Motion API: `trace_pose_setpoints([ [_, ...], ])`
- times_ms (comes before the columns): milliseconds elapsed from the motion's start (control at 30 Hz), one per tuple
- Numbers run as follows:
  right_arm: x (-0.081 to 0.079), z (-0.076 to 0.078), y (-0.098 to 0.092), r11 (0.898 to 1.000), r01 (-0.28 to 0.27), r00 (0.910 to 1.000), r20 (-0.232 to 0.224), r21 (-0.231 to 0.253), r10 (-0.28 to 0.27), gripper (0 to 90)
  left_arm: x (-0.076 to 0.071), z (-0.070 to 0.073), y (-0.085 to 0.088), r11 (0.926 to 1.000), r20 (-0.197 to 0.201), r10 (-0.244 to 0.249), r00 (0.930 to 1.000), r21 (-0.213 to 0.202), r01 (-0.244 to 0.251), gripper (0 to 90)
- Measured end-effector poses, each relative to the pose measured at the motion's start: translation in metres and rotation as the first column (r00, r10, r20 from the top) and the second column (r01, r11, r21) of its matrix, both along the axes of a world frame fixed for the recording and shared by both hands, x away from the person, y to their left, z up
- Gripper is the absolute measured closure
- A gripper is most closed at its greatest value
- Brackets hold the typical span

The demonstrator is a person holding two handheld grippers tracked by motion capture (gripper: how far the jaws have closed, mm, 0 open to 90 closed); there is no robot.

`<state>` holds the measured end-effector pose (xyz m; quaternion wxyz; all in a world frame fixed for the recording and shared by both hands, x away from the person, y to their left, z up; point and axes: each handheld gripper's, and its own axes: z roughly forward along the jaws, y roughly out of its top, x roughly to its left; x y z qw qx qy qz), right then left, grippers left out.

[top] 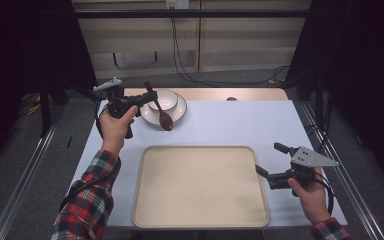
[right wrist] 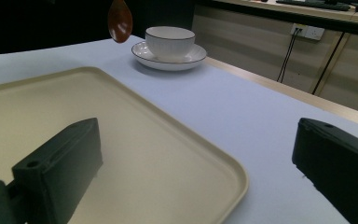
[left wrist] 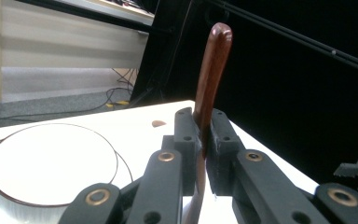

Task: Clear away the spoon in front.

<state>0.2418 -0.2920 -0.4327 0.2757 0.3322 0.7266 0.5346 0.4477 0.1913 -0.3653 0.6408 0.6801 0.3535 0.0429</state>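
The wooden spoon (top: pixel 161 110) is a dark brown, one-piece utensil, and it looks stiff and light, so it should not flex or sag when carried. Its polished finish could let it slide or pivot between flat pads, which makes the narrow handle, close to the middle, the sensible place to take it. That is where it is held now: in the left gripper view the two black jaws of the left hand-held gripper (left wrist: pixel 204 140) are closed on the handle, the rounded end standing up above them and the bowl end hanging below.

In the high view the left hand-held gripper (top: pixel 142 98) carries the spoon in the air near the far left corner of the desk (top: pixel 230 125), its bowl end tilted down over the near rim of the white plate (top: pixel 180 111). A white bowl (top: pixel 163 99) stands on that plate. Both are ceramic-looking and would chip if the spoon knocked them, so I would keep it clear of the rims.

Toward the near edge lies a wide beige tray (top: pixel 200 220), bare. The right hand-held gripper (top: pixel 272 162) hovers beside the tray's right edge with its jaws spread wide, holding nothing, well apart from the spoon.
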Motion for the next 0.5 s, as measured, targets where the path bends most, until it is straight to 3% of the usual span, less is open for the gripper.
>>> trace_pose_setpoints([
  [500, 0.0, 0.0, 0.0, 1.0, -0.015, 0.9999, -0.002, -0.003, 0.015, 1.2, -0.016, -0.003, -0.007, 0.9982, -0.016, -0.06, 0.998, -0.001, 0.06, 84.1],
])
